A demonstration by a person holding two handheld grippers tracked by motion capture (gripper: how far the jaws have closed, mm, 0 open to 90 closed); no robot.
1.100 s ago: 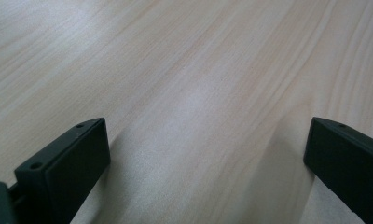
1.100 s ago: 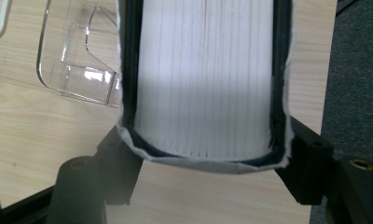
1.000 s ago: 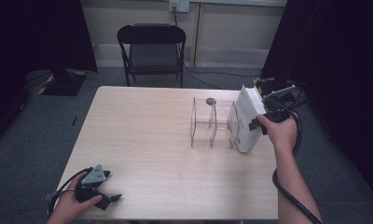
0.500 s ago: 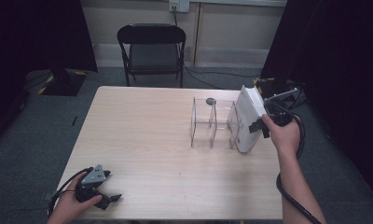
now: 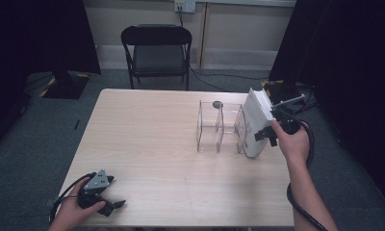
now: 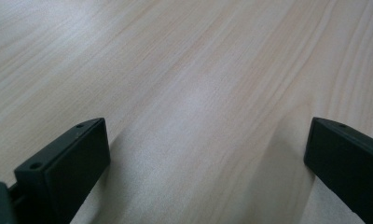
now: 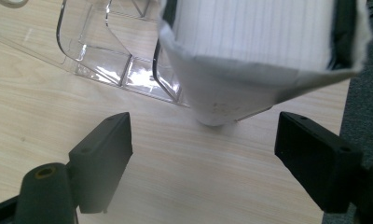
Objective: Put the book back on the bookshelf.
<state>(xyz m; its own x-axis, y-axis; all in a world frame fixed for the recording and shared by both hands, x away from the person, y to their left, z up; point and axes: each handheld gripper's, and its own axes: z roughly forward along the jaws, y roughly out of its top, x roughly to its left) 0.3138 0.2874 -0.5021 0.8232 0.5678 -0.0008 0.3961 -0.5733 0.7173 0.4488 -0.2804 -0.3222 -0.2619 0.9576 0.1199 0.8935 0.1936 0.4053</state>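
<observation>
A clear plastic rack [image 5: 219, 127] with upright dividers stands on the right half of the table. A thick white book [image 5: 255, 122] stands tilted in its rightmost slot, top leaning to the right. My right gripper [image 5: 267, 136] is just right of the book's lower part. Its jaws have just been opening and stand wide. In the right gripper view the book [image 7: 259, 42] and rack [image 7: 105, 51] lie just beyond the gripper [image 7: 205, 140], with bare table between the pads. My left gripper [image 5: 114, 192] rests open at the table's front left, over bare wood [image 6: 205, 149].
The light wooden table [image 5: 147, 134] has wide free room at the left and middle. A small round grey object [image 5: 217, 104] lies behind the rack. A black folding chair [image 5: 157, 48] stands beyond the far edge. Dark curtains hang at both sides.
The right gripper's jaws have opened off the white book and the hand has drawn back slightly. The book stays leaning in the rack. The left gripper has not moved.
</observation>
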